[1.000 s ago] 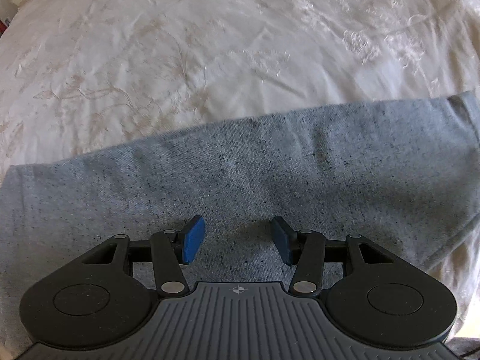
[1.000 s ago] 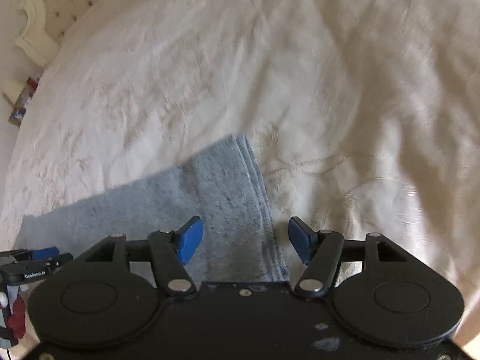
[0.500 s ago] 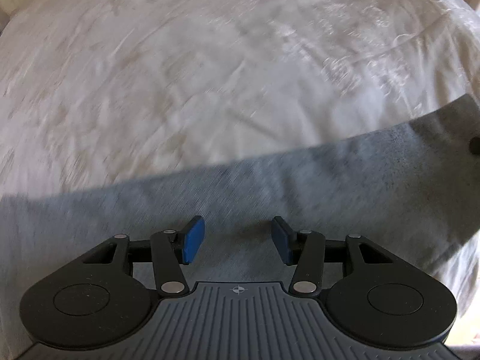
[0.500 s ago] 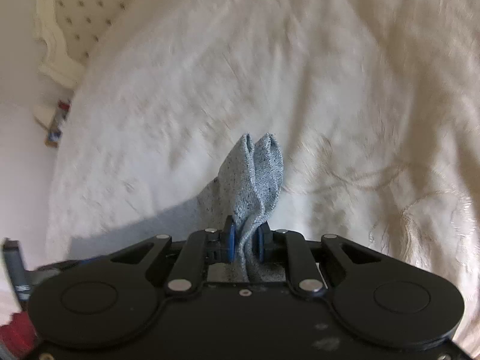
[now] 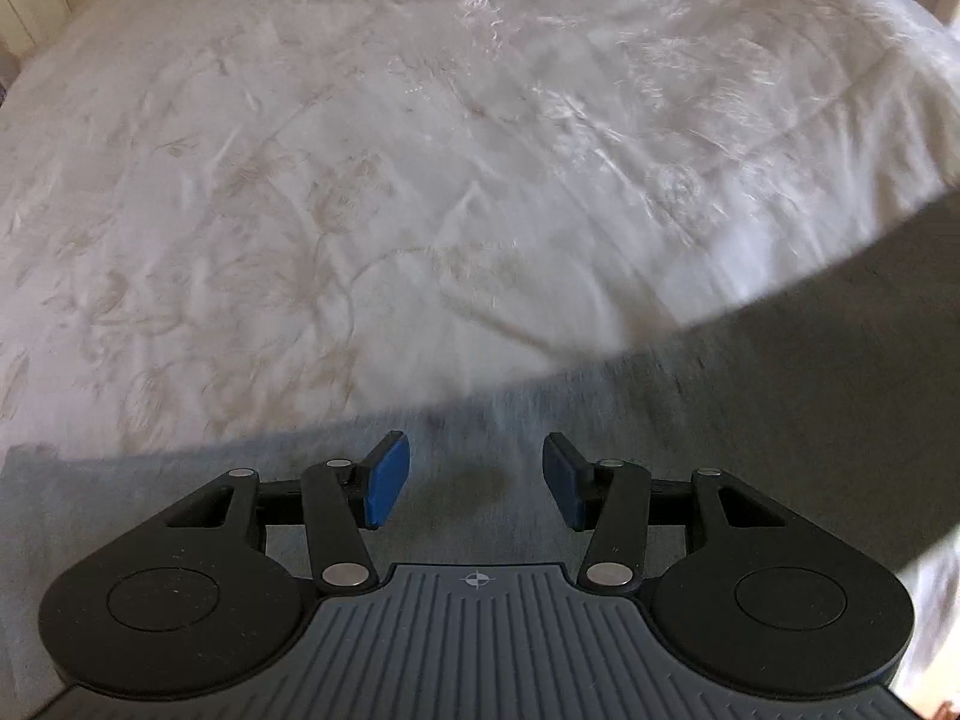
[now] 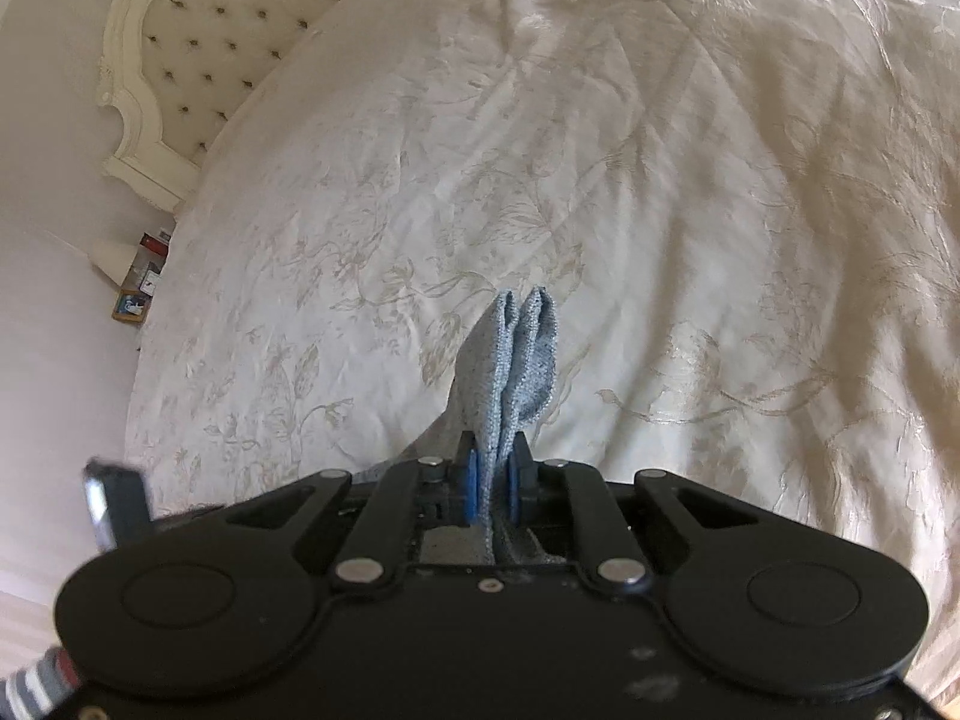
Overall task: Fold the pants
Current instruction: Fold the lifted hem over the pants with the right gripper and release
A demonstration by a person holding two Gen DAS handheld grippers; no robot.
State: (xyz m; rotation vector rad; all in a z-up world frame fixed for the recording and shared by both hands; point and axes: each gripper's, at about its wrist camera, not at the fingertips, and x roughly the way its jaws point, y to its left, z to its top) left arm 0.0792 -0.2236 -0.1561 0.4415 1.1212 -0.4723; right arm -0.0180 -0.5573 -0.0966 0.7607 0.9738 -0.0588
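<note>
Our right gripper [image 6: 492, 489] is pinching a doubled end of the grey pants [image 6: 516, 360], the cloth standing up between its blue pads [image 6: 470, 495] and poking out ahead of them. Our left gripper [image 5: 477, 480] is hovering with its jaws spread wide and nothing between them, low over the rest of the pants [image 5: 750, 420], which are lying spread across the near part of the bed cover [image 5: 360, 180]. To fold well, we judge we should be closing the left pads [image 5: 384, 477] on the cloth below, then carrying the pinched end over in one level sweep so the edges meet squarely; a slack pull could drag the lower layer askew. Farther off, by the headboard [image 6: 198, 42], a small stand [image 6: 135, 294] is holding a few items too small to name; we are seeing no other containers.
</note>
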